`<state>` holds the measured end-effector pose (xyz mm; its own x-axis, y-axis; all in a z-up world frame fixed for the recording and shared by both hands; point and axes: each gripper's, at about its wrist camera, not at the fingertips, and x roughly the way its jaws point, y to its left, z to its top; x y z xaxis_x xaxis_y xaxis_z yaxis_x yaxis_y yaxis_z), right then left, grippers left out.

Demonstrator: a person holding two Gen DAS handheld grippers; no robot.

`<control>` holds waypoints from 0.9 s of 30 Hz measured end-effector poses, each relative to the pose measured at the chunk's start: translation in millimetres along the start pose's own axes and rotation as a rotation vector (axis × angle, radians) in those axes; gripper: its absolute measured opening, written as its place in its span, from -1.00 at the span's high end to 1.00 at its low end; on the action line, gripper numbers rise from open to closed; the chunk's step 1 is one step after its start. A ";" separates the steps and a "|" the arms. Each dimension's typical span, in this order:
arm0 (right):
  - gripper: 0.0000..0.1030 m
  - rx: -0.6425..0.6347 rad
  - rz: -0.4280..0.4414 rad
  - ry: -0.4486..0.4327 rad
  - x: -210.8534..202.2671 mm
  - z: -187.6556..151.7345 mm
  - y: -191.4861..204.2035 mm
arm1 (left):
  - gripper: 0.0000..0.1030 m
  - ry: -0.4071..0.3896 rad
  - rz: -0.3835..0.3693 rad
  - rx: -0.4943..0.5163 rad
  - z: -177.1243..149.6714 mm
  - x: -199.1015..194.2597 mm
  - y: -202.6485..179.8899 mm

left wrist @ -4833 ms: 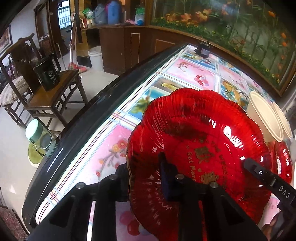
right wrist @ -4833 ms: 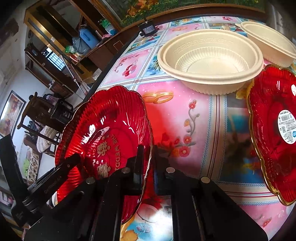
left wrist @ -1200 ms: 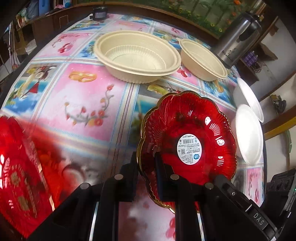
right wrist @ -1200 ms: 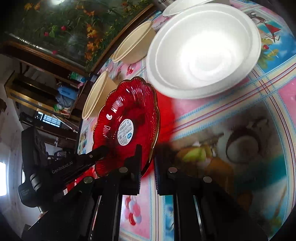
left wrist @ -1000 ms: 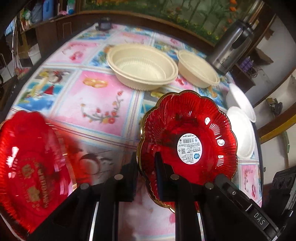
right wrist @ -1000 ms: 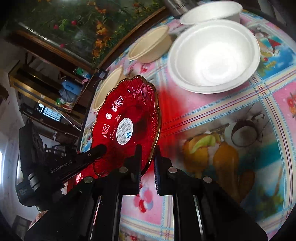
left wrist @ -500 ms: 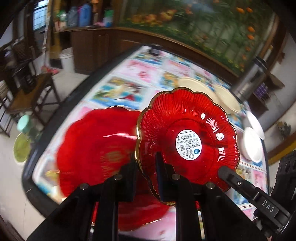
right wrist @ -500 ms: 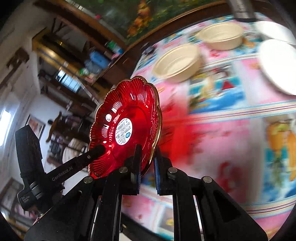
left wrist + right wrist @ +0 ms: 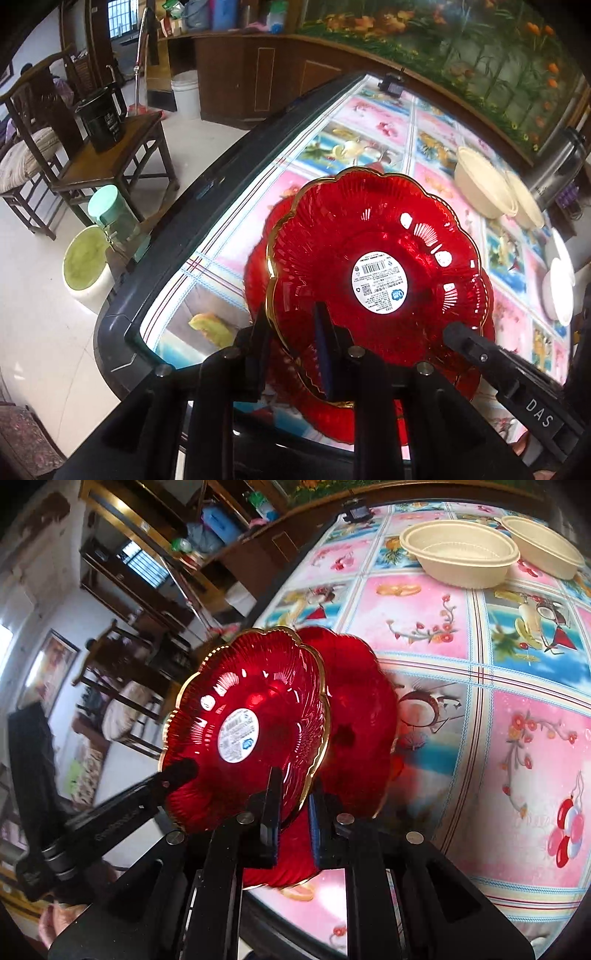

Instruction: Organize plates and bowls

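A red scalloped plate with a gold rim and a white barcode sticker (image 9: 380,273) is held by both grippers. My left gripper (image 9: 291,332) is shut on its near rim. My right gripper (image 9: 293,808) is shut on its opposite rim; the plate (image 9: 243,731) shows there too. It hangs just above a second red plate (image 9: 354,716) that lies on the table near the left corner; that lower plate peeks out underneath in the left wrist view (image 9: 258,266).
Two cream bowls (image 9: 458,550) (image 9: 543,546) stand at the table's far side. White foam bowls (image 9: 557,291) sit at the right edge. A steel flask (image 9: 557,162) stands behind. The table's dark edge (image 9: 177,236) is close; a wooden chair (image 9: 107,158) stands beyond.
Both grippers have carried the stickered plate from the right part of the table to the left corner. It now hangs over the other red plate, lower and more centred than before.
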<state>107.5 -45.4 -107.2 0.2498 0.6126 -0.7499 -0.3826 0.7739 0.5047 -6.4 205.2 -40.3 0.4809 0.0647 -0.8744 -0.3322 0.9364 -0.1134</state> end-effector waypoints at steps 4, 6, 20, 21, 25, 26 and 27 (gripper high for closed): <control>0.76 -0.003 -0.015 -0.003 4.0 4.1 -0.2 | 0.55 -0.006 0.005 0.015 -0.1 0.4 0.4; 0.75 -0.008 -0.028 0.002 3.8 2.4 -1.4 | 0.54 -0.005 0.013 0.027 -0.8 0.3 -1.2; 0.63 -0.182 -0.199 0.101 8.4 10.6 20.0 | 0.54 -0.052 0.086 0.054 -1.8 -15.3 -0.3; 0.63 -0.205 -0.225 0.097 5.8 12.3 22.3 | 0.54 -0.054 0.092 0.052 -1.5 -16.6 0.2; 0.63 -0.252 -0.270 0.007 -17.9 22.5 23.4 | 0.53 -0.061 0.088 0.038 -0.6 -19.6 1.0; 0.63 -0.251 -0.262 -0.022 -27.1 25.3 21.6 | 0.53 -0.060 0.084 0.034 -0.1 -19.9 0.7; 0.63 -0.244 -0.239 -0.053 -38.0 28.4 17.9 | 0.53 -0.060 0.077 0.029 0.1 -20.5 0.6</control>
<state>116.4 -50.4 -57.5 0.4016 0.4308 -0.8081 -0.5073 0.8394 0.1953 -16.3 204.5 -22.4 0.5025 0.1567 -0.8503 -0.3469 0.9374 -0.0322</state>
